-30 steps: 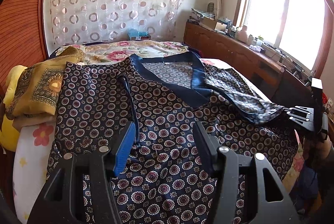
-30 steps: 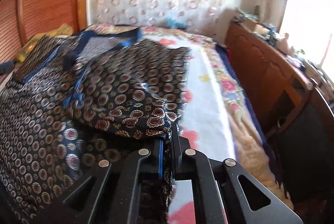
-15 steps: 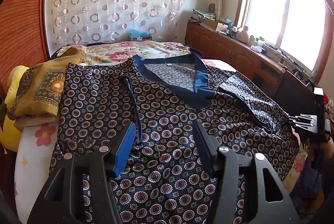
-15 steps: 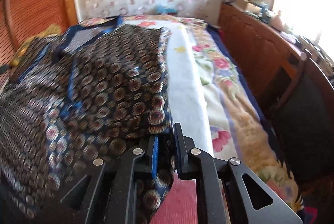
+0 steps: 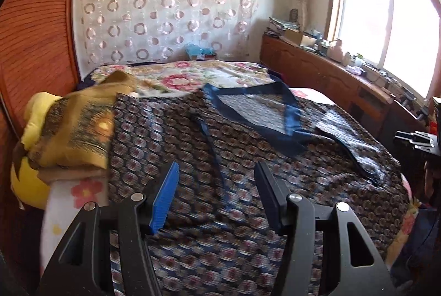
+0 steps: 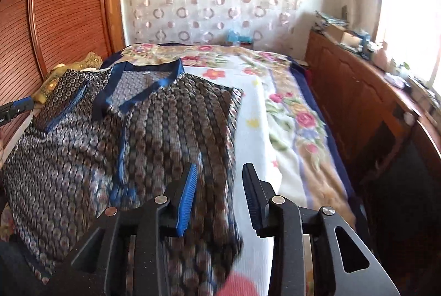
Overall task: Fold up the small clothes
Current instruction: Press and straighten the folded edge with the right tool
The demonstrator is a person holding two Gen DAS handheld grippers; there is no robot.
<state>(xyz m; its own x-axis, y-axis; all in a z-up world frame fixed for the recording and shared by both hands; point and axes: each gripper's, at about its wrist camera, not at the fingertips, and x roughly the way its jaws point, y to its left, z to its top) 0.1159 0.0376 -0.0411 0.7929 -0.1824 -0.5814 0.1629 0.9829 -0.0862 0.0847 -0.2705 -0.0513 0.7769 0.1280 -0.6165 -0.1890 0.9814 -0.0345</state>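
Since the earlier frame your right gripper (image 6: 219, 195) has let go of the garment's (image 6: 171, 125) edge; its jaws now stand spread above the cloth, holding nothing. No writing can be read anywhere. Your garment, a dark navy piece with small printed circles and a plain blue neckband (image 5: 289, 114), lies flat on the floral blanket (image 6: 289, 114), its right side folded inward. Your left gripper (image 5: 217, 194) hovers with jaws wide apart over the cloth's near left part, next to a mustard-yellow folded cloth (image 5: 77, 128).

A home bedroom: floral-blanketed bed (image 6: 289, 114), curtain (image 5: 171, 12), window (image 5: 386, 17).
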